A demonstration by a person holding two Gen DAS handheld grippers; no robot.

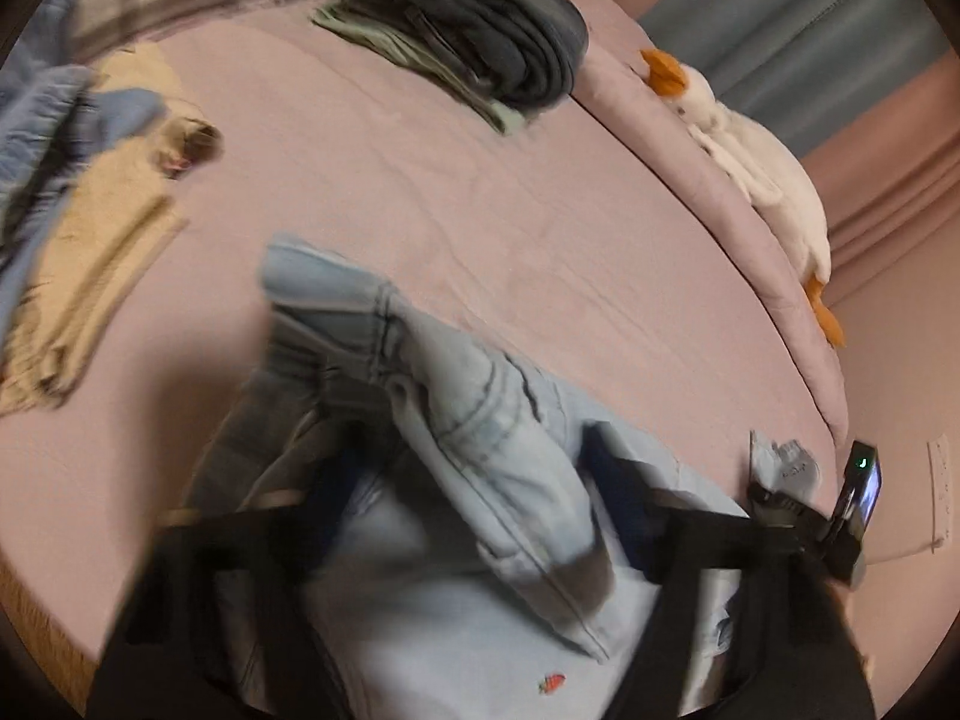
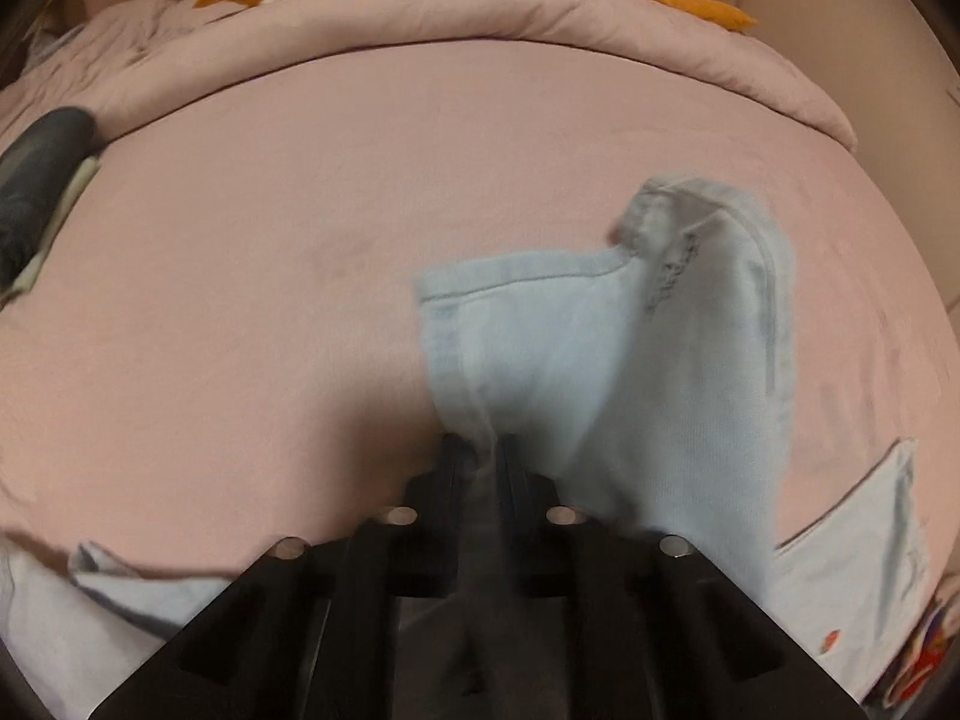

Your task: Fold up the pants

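Light blue jeans lie bunched at the near edge of a pink bed. My left gripper has its jaws spread wide, with a thick fold of the jeans draped between them; the view is blurred. My right gripper is shut on a pinch of the jeans, which rise in front of it above the bed. In the left wrist view the right gripper shows at the right, beside a corner of the denim.
A folded stack of dark and green clothes lies at the bed's far side. A heap of beige and blue garments lies at the left. A white plush goose rests on the rolled duvet at the far edge.
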